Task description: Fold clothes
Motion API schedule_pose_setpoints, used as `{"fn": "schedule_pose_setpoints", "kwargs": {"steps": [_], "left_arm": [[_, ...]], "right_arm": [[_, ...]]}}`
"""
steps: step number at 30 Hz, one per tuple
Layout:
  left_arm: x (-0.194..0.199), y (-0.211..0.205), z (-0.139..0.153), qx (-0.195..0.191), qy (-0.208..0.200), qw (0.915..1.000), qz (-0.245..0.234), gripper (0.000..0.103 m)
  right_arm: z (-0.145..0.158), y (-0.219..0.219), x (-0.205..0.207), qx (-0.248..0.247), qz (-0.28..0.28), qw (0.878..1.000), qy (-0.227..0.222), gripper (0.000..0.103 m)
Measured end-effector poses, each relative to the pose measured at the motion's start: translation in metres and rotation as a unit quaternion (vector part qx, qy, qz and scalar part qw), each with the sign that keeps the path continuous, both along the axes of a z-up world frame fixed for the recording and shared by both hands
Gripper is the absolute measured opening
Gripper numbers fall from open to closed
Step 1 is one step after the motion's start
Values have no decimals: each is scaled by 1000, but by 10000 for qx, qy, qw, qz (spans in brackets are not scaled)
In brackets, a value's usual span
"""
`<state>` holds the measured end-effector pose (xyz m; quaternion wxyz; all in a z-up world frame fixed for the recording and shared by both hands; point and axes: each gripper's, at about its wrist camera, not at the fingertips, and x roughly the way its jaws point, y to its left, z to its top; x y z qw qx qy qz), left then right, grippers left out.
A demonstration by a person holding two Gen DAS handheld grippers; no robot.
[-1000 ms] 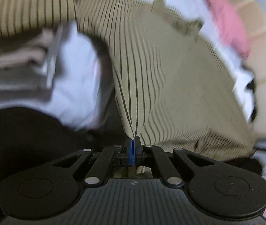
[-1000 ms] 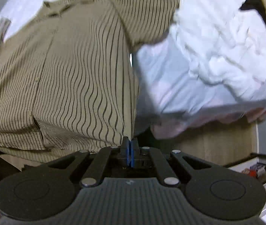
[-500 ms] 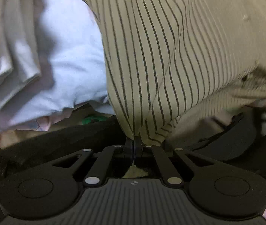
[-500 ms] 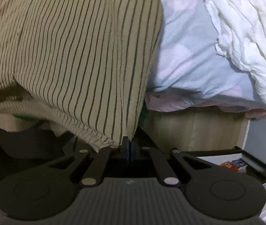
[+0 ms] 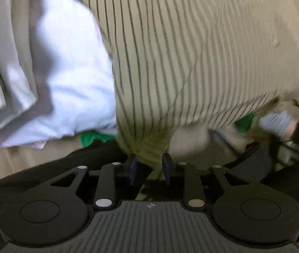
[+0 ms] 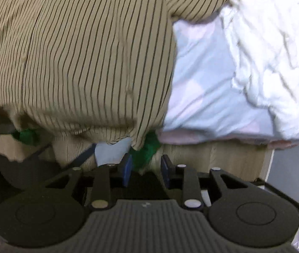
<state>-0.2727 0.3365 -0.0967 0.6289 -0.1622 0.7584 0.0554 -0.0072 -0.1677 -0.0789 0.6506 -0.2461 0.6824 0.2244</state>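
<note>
A tan shirt with thin dark stripes [image 5: 191,52] lies spread over the bed edge, and its lower hem hangs off the side. My left gripper [image 5: 149,161] points down at the hem; its jaws are opening, with a bunched corner of the shirt still loose between the fingers. In the right wrist view the same shirt [image 6: 75,52] fills the upper left. My right gripper [image 6: 145,163] is also opening, and the shirt's other hem corner [image 6: 136,143] hangs free just above its gap, with no pad touching it.
A pale blue bedsheet [image 6: 202,73] covers the bed, with a crumpled white cloth [image 6: 276,52] at the right. Folded beige clothes [image 5: 6,52] lie at the left. Below the hem are the wooden bed side [image 6: 212,160] and something green [image 6: 147,149].
Both grippers were shut on the shirt's hem corners and have sunk toward the bed edge. Their jaws now stand apart, and the shirt has settled on the bed.
</note>
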Motion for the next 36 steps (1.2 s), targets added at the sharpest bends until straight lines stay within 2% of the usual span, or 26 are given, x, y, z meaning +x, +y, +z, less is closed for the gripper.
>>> {"fn": "schedule_pose_setpoints", "kwargs": {"steps": [5, 9, 12, 16, 22, 26, 29, 33, 36], "left_arm": [[26, 26, 27, -292, -897, 9936, 615, 25], [51, 53, 47, -88, -1527, 9837, 949, 25], [71, 77, 58, 88, -1893, 9736, 1275, 25], [100, 105, 58, 321, -2165, 9614, 1665, 25], [135, 137, 40, 705, -2373, 9456, 2110, 25], [156, 145, 29, 880, -2379, 9453, 2052, 25], [171, 145, 19, 890, -2308, 9493, 1940, 25], [187, 142, 6, 850, -2185, 9549, 1821, 25], [195, 142, 1, 816, -2140, 9561, 1829, 25]], "right_arm": [[12, 6, 33, 436, -241, 9973, -535, 32], [21, 10, 70, 737, -552, 9906, -1012, 33], [31, 9, 103, 1028, -847, 9807, -1429, 33], [36, 9, 148, 1304, -1173, 9650, -1951, 33], [29, 13, 217, 1623, -1617, 9392, -2557, 33], [4, 22, 265, 1633, -1928, 9289, -2709, 33], [-16, 23, 299, 1598, -2214, 9234, -2697, 33], [-39, 22, 322, 1579, -2473, 9201, -2594, 32], [-51, 21, 330, 1676, -2602, 9184, -2463, 32]]}}
